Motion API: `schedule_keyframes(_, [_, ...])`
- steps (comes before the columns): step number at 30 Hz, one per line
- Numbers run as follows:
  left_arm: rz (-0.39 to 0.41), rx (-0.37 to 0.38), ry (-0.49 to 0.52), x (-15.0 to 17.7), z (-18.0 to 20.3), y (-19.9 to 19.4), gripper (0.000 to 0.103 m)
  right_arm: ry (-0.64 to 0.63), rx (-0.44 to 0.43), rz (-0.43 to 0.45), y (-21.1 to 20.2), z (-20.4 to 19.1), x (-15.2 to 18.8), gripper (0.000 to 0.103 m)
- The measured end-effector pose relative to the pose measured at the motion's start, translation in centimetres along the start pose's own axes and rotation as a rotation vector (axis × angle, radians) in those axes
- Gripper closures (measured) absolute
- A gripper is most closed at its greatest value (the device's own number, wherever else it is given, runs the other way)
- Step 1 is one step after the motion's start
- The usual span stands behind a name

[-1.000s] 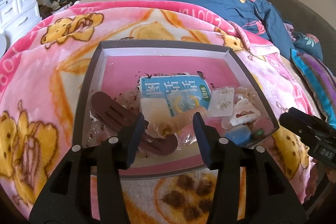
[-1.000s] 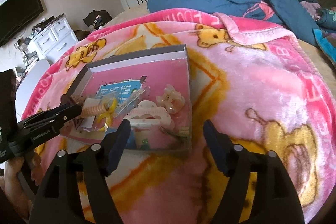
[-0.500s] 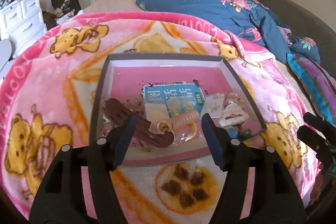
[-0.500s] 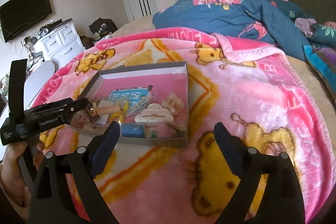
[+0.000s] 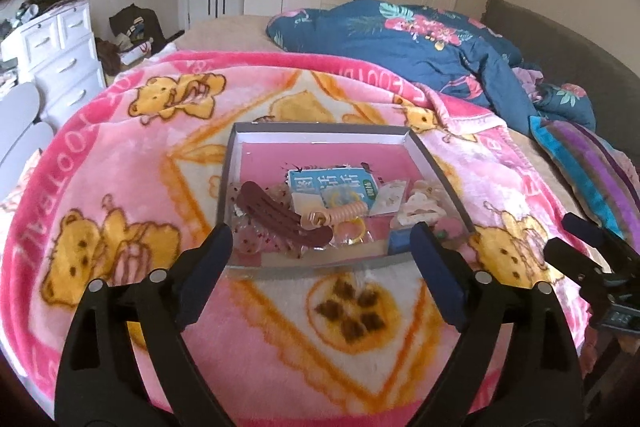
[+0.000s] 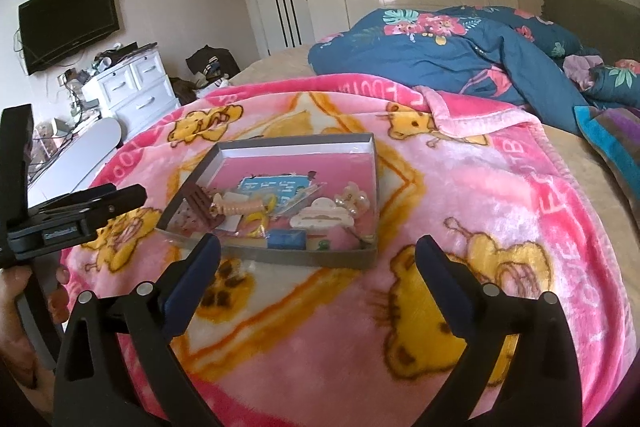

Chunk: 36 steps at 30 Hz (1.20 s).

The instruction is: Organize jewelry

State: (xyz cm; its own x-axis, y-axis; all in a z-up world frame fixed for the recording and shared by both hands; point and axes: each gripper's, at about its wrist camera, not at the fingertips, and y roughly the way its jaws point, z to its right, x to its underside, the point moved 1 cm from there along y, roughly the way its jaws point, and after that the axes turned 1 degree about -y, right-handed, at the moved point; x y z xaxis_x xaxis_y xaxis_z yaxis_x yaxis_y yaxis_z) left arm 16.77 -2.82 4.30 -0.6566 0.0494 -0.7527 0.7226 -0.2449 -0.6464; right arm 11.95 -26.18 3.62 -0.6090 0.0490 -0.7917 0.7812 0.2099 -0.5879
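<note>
While the left hand-held gripper [image 5: 320,247] hung above the near edge of the bed, its wrist view showed both dark blue pads spread wide and opening further, with nothing between them but blanket and the near wall of the box. The shallow grey box [image 5: 424,151] sat on the pink bear-print blanket [image 5: 120,167], pink-floored, its contents crowded toward the near side, probably so they could be reached from where the person stood. A long brown hair clip [image 5: 280,217] lay at the near left, a peach spiral hair tie [image 5: 340,215] just right of it over a yellow ring, a blue printed card [image 5: 332,183] behind them, and a white claw clip [image 5: 420,211] at the near right. The right hand-held gripper showed at the right edge of this view, clear of the box.

From the right wrist, the right hand-held gripper [image 6: 318,267] was likewise gaping and widening, empty, hovering over the blanket just short of the box's near right corner. A small blue block [image 6: 286,239] rested against the near wall. The left tool jutted in from the left, a hand [image 6: 16,291] beneath it. Judging by both empty tools held off the box, the sorting looked finished or paused, with all pieces inside.
</note>
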Motion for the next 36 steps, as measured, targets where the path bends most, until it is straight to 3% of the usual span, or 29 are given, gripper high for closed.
schedule_keyframes(6, [0.029, 0.000, 0.003, 1.2, 0.0, -2.5, 0.009, -0.013, -0.008, -0.001, -1.0, -1.0, 1.0, 0.006])
schedule_keyframes(21, [0.026, -0.008, -0.029, 4.3, -1.4, -4.2, 0.009, -0.029, -0.010, -0.002, -2.1, -2.4, 3.1, 0.005])
schedule_keyframes(36, [0.000, -0.012, -0.021, 7.7, -1.5, -3.5, 0.009, -0.024, 0.019, 0.006, -2.1, -2.2, 5.5, 0.005])
